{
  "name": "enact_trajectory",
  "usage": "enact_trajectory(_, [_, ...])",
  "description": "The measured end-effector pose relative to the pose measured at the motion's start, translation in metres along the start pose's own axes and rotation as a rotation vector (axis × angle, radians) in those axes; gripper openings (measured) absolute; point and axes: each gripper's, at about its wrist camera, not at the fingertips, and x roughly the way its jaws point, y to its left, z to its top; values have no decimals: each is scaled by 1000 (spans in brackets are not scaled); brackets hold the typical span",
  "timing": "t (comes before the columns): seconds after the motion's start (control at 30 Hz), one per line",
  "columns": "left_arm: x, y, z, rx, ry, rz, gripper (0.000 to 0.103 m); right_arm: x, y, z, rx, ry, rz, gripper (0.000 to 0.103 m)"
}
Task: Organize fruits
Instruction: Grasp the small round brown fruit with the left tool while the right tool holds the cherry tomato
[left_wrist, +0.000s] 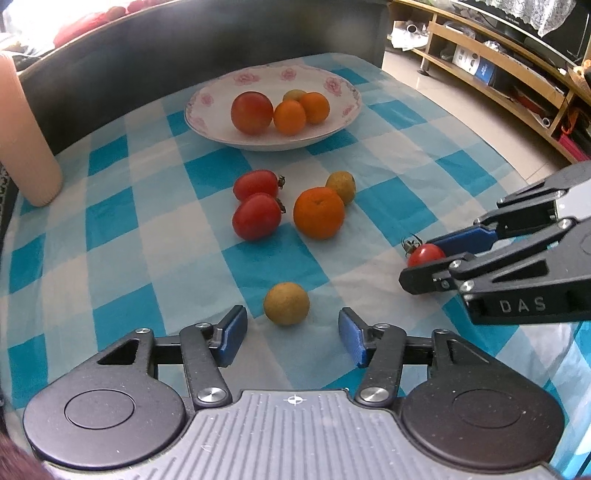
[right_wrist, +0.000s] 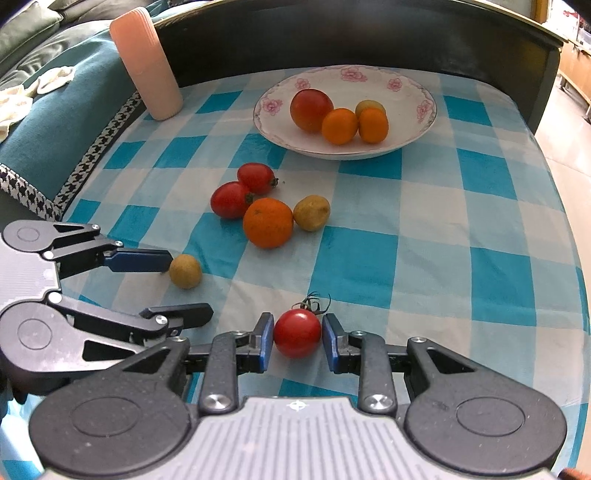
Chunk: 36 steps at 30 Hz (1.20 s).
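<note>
The left gripper (left_wrist: 293, 334) hangs low over the checked tablecloth (left_wrist: 155, 236) with its blue pads spread apart; a small tan-green fruit (left_wrist: 286, 303) lies on the cloth just ahead of the gap, and neither pad presses on it. Seen from the right wrist, the upper blue finger's tip comes right up to this same fruit (right_wrist: 185, 271), though contact there cannot be judged.

Left of everything, a ribbed pink cylinder (left_wrist: 26, 140) stands upright near the cloth's far edge. Further right, mid-cloth, lies a loose cluster: two oblong red tomatoes (left_wrist: 255, 206) touching each other, then an orange mandarin (left_wrist: 318, 213), then a second tan-green fruit (left_wrist: 341, 186) just behind it. Beyond the cluster sits a white floral-rimmed bowl (left_wrist: 207, 99) holding a large red-orange tomato (left_wrist: 252, 112), two small orange fruits (left_wrist: 301, 112) and a yellowish one behind them.

At the right, the right gripper (right_wrist: 297, 341) is pinched on a small round cherry tomato (right_wrist: 297, 333) with a dry green stem, both pads against its sides, close above the cloth.
</note>
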Motion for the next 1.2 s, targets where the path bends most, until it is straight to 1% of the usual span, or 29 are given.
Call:
enact_trajectory(0.17, [0,1,3,-10,4,18,56,0,2,-1,-5,-1,-8,42])
enact_trajectory(0.2, [-1,2,3,-15,-3,21,42,0,3,-1,-10,0,-12,42])
enact_trajectory(0.23, [-3,3,4,-21,-8,14,34,1,4,-1,-18,2,-18,42])
enact_trajectory(0.4, [-2,-2,7,-7,4,29,33,0,9,-2,-50,7,-39,41])
enact_trajectory(0.47, [-3,-1,7,-14,7,15,33,-1,8,-2,-46,8,-36,41])
enact_trajectory(0.6, [-2,-1,9,-19,6,13,33,-4,7,1,-36,-5,-35,41])
enact_trajectory(0.87, [-12,-2,25,-42,-44,2,33,-14,7,13,-20,-56,-28,41])
enact_trajectory(1.2, [-15,1,36,-61,-69,1,33,-17,5,25,8,-87,-24,41])
